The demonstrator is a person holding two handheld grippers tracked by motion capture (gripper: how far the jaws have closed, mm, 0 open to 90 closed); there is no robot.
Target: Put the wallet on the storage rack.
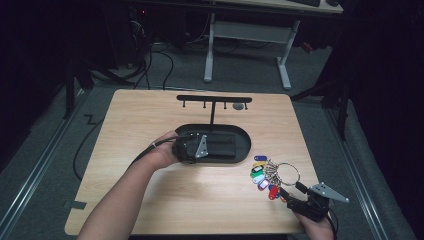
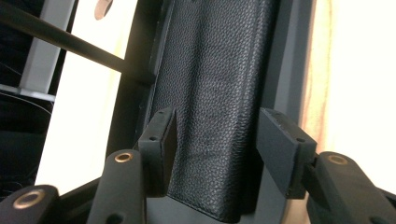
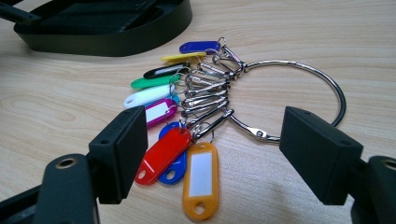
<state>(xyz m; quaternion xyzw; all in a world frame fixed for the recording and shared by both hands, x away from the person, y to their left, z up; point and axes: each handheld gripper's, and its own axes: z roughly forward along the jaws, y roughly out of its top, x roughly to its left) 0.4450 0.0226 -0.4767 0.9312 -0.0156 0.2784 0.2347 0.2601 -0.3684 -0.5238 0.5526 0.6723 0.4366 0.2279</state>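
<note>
A black leather wallet point(image 1: 222, 145) lies in a black oval tray point(image 1: 246, 142) at mid-table. My left gripper point(image 1: 210, 146) reaches in from the tray's left end. In the left gripper view its jaws point(image 2: 217, 140) press both long sides of the wallet point(image 2: 215, 79). A metal key ring point(image 1: 289, 172) with several coloured tags point(image 1: 260, 175) lies on the wood to the right. My right gripper point(image 1: 291, 192) sits just in front of it, open. In the right gripper view the jaws point(image 3: 215, 140) stand wide apart, with the red tag point(image 3: 163, 154) and orange tag point(image 3: 201, 179) between them, untouched.
A black T-shaped hanger bar point(image 1: 214, 99) with small hooks rises from the tray's far side. A small grey disc point(image 1: 239, 106) lies on the table behind it. The table's right edge point(image 1: 312, 175) is close to the key ring. Bare wood spreads at the front left.
</note>
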